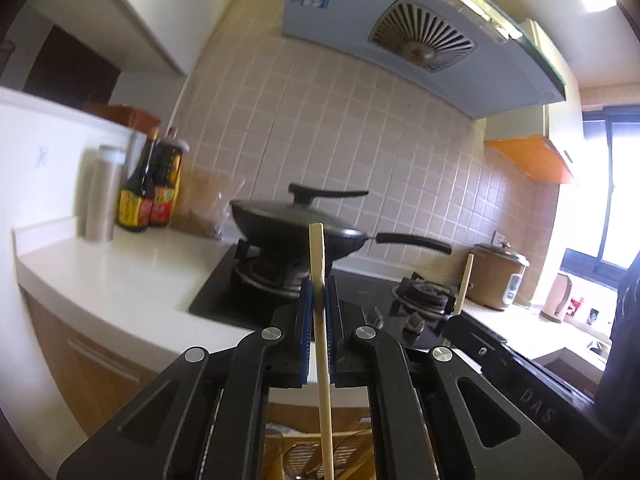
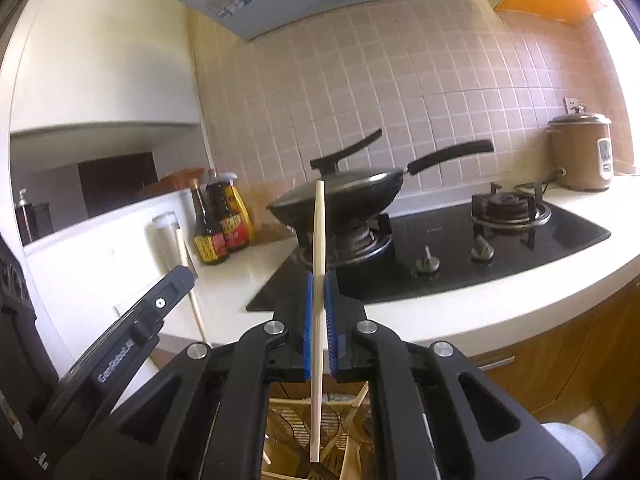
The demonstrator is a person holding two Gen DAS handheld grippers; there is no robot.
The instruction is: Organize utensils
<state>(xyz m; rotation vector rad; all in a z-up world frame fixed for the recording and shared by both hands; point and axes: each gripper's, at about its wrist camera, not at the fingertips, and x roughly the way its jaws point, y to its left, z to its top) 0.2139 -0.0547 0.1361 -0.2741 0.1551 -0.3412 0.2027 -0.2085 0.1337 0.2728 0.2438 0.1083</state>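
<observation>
One chopstick upright in each pair of tongs, above the utensil drawer

Nearest, the left tongs (image 1: 318, 292) are clamped on a chopstick (image 1: 321, 340) whose long axis runs nearly upright across the blue pads, its lower end hanging over the open wooden drawer (image 1: 280, 452) of utensils below; the right tongs (image 2: 319, 292) grip a second chopstick (image 2: 318, 300) in the same upright way, tilted slightly, above that drawer (image 2: 288, 420); each hand holds its own stick, so neither must reach, and I judge the coming move to turn on lowering each stick along its length into a compartment; beyond lie the white desk (image 1: 120, 280), the hob, the lidded wok (image 1: 296, 224), and the sauce bottles (image 2: 216, 224).
</observation>
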